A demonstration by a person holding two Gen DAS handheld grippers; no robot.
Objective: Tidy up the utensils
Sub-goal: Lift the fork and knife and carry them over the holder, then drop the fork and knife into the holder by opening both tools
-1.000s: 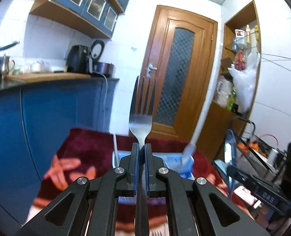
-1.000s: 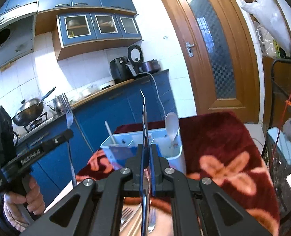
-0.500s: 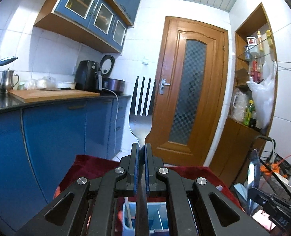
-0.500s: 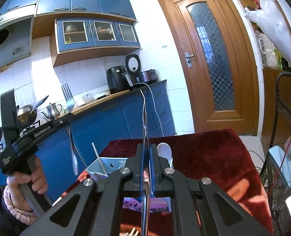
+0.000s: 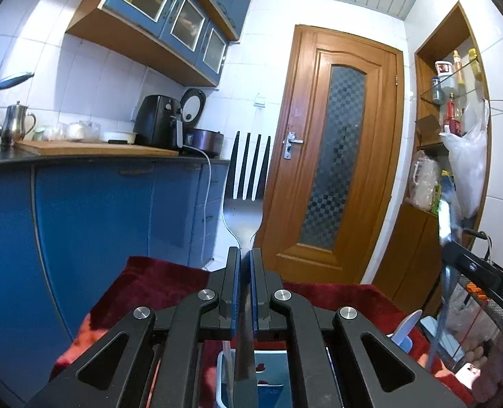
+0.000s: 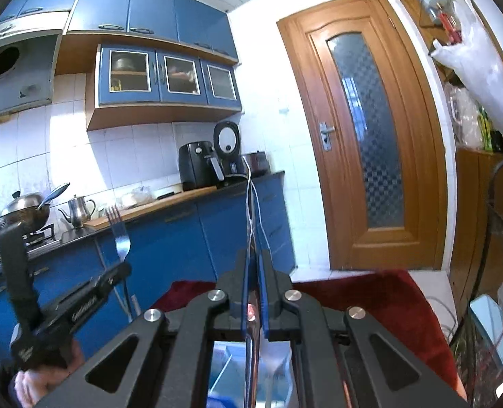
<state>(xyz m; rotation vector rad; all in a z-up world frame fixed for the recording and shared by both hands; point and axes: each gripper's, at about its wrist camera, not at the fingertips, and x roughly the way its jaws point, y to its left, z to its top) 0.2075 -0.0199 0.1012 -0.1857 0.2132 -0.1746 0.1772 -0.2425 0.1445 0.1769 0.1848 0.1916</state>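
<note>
Overhead, both grippers were clamped on upright utensils, the left gripper point(image 5: 246, 255) on a fork point(image 5: 246, 183) and the right gripper point(image 6: 254, 258) on an edge-on utensil point(image 6: 250, 204), above the white caddy point(image 5: 271, 384) at bottom centre.

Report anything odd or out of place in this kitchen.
Nothing looks spilled or damaged. The left gripper holds a fork tines up; the right gripper holds a thin utensil seen edge-on.

Fork point(image 5: 246, 200): steel, four tines up, upright, my left claw pinching its handle.
Second utensil point(image 6: 250, 204): thin steel seen edge-on, upright in my right claw; its kind I can't tell.
</note>
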